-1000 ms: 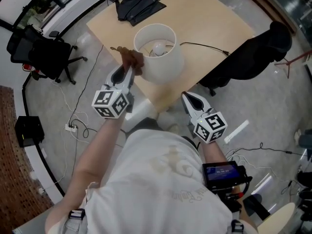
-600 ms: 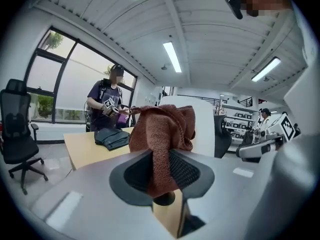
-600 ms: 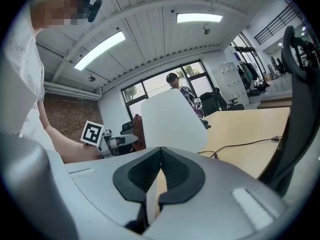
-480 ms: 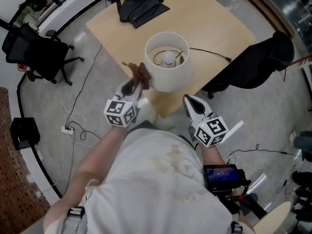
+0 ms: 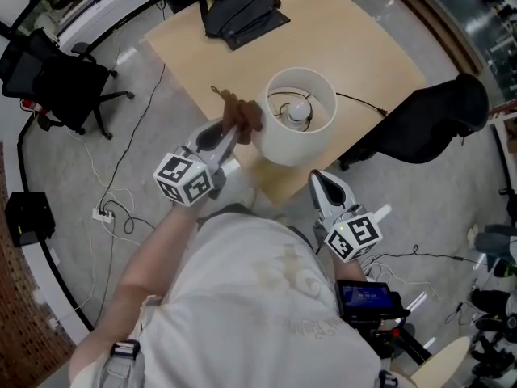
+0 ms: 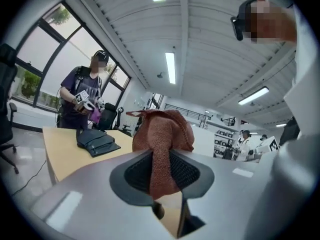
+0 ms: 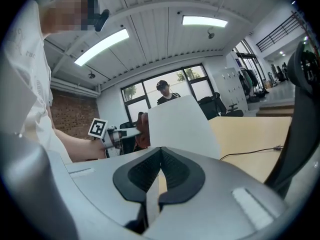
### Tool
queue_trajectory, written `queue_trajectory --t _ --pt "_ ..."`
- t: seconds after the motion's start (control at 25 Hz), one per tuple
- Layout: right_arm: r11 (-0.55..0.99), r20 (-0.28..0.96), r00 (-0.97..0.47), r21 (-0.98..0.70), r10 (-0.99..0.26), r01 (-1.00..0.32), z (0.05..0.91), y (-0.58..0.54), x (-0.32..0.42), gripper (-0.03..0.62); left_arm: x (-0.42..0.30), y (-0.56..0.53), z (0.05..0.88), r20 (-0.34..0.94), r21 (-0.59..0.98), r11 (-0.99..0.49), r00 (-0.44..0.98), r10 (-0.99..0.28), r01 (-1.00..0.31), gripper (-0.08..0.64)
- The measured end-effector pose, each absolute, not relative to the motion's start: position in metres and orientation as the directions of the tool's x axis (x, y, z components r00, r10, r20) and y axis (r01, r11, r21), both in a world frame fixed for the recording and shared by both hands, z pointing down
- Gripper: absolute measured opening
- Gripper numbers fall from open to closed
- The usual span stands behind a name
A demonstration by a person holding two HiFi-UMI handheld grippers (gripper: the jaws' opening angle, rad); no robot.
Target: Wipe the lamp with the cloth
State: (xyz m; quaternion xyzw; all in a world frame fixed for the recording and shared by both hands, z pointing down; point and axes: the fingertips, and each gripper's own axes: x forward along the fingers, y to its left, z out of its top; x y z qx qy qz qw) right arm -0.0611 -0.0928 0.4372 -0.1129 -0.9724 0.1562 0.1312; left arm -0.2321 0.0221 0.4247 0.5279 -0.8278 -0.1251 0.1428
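The lamp's white shade (image 5: pixel 289 148) stands near the front edge of the wooden table (image 5: pixel 347 43), its bulb (image 5: pixel 300 111) visible inside. My left gripper (image 5: pixel 234 133) is shut on a brown cloth (image 5: pixel 243 116), which presses against the shade's left side; its jaws have just been closing slightly on the cloth. In the left gripper view the cloth (image 6: pixel 162 134) bulges out past the left gripper (image 6: pixel 161 159). My right gripper (image 5: pixel 321 178) hovers by the table's front edge below the shade, shut and holding nothing. In the right gripper view the right gripper (image 7: pixel 159 153) faces the shade (image 7: pixel 180 126).
A black folded garment (image 5: pixel 242 14) lies at the table's far side. The lamp's cord (image 5: pixel 361 102) runs right across the tabletop. A black office chair (image 5: pixel 56 75) stands at the left, a dark-draped chair (image 5: pixel 428 120) at the right. Another person (image 6: pixel 82 99) stands beyond the table.
The left gripper has shifted and turned a little with the cloth still against the shade's left side. The right gripper has risen slightly by the table's front edge.
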Motion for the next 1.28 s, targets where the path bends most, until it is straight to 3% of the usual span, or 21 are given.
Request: queue_trajectory --t 0.24,0.68,0.88,1.04,1.28 --pt "0.938 0.201 -0.945 -0.285 0.259 0.197 0.420 -0.070 -0.073 0.014 -0.238 -0.002 0.372 -0.015 0.356 0.289 -0.314 -0.949 -0.889 0.092" --pt "0.958 0.247 -0.960 -0.278 0.135 0.063 0.436 -0.077 -0.073 0.014 -0.260 0.001 0.486 0.283 0.382 0.374 -0.278 -0.918 -0.845 0.092" --pt "0.962 0.257 -0.961 -0.272 0.102 0.029 0.438 -0.078 -0.076 0.014 -0.264 0.005 0.507 0.324 0.400 0.370 -0.249 -0.913 -0.838 0.092" --pt "0.968 0.269 -0.961 -0.250 0.062 -0.008 0.435 -0.062 -0.074 0.014 -0.271 0.015 0.466 0.166 0.438 0.254 -0.200 -0.966 -0.862 0.092" --pt "0.977 0.244 -0.969 -0.212 0.046 -0.007 0.434 -0.066 -0.093 0.014 -0.301 -0.008 0.371 -0.052 0.369 0.096 -0.124 -0.991 -0.924 0.094"
